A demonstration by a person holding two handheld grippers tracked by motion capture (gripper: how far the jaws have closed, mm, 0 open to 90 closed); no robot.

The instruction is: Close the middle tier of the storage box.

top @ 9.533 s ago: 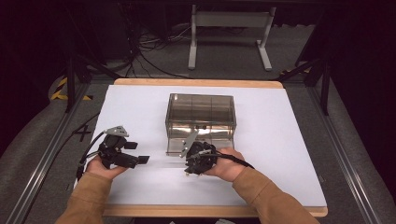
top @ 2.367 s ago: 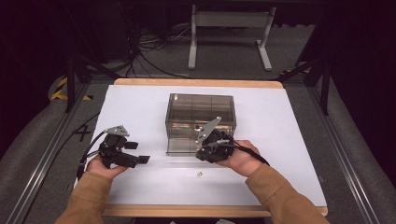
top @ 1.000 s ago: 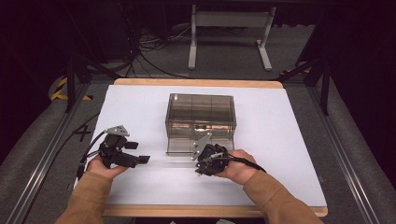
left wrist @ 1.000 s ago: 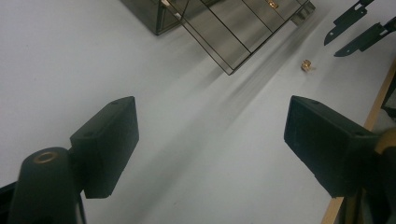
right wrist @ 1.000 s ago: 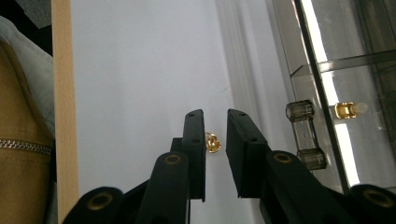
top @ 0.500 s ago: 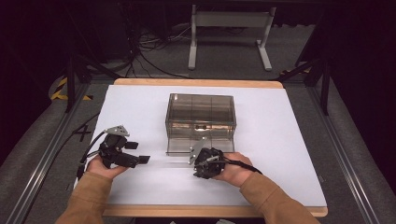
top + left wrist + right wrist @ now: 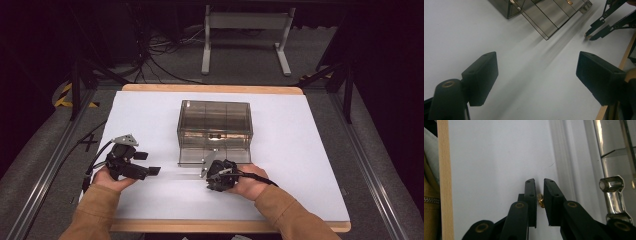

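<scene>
A smoky clear box with several compartments stands mid-table; its clear front flap lies down on the white table top. My right gripper is just in front of the box, tips down on the table. In the right gripper view its jaws have just been closing, and the right gripper now pinches a small gold piece between its pads. The left gripper view shows those tips and the gold piece too. My left gripper rests at the front left, open and holding nothing, as the left gripper shows.
A silver latch of the box lies just right of my right jaws. The box corner is ahead of the left gripper. The table's wooden front edge runs close behind the right hand. Cables trail off the left side.
The right gripper came down from beside the box front to the table and drew slightly toward the front edge. Its jaws narrowed. The left gripper has not moved.
</scene>
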